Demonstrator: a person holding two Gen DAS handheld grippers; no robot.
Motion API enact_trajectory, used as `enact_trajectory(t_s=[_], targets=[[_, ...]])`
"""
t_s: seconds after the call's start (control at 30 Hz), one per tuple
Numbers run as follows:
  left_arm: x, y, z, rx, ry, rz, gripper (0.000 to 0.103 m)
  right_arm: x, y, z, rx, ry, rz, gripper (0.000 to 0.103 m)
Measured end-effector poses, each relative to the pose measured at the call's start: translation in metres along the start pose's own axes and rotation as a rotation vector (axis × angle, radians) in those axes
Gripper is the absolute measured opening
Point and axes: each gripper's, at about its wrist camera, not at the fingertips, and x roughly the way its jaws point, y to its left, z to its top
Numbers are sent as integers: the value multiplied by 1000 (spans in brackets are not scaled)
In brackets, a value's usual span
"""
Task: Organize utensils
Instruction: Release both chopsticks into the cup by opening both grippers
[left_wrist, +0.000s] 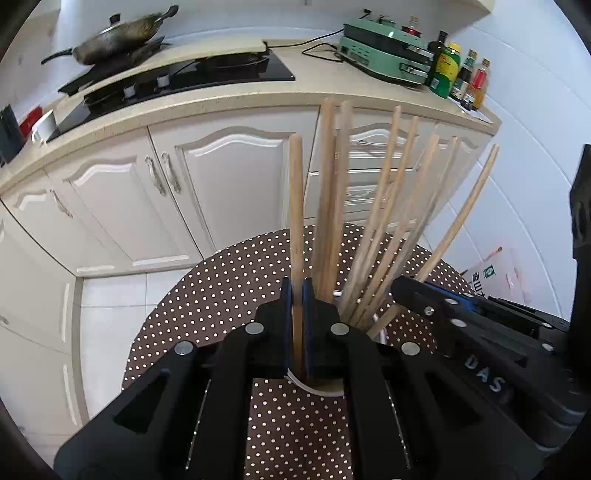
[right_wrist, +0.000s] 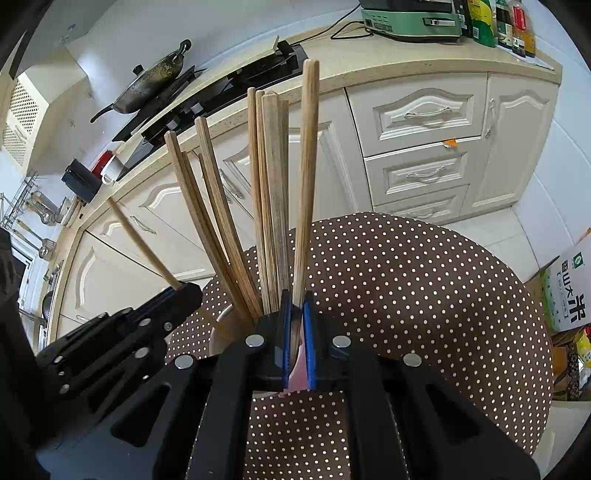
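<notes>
Left wrist: each tool (left_wrist: 297, 295) (right_wrist: 297, 306) pinches a chopstick (left_wrist: 295, 206) (right_wrist: 307, 177) in the white cup (left_wrist: 314, 387).

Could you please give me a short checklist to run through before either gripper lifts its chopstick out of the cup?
1. Left gripper shut on one chopstick: ok.
2. Right gripper shut on one chopstick: ok.
3. Other chopsticks clear of both grips: ok.
4. Cup upright on the dotted table: cannot tell, mostly hidden.
5. Grippers apart from each other: ok.
</notes>
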Motion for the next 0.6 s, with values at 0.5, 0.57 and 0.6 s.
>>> enact_trajectory(t_s=[0.5, 0.57, 0.6], targets=[[19, 2, -3, 35, 34, 20, 8, 1, -13, -3, 71, 57, 21, 34], [19, 2, -5, 28, 45, 21, 8, -4, -14, -4, 67, 56, 18, 40], [19, 2, -7, 25, 53, 23, 8, -9, -13, -5, 57, 49, 14, 42]])
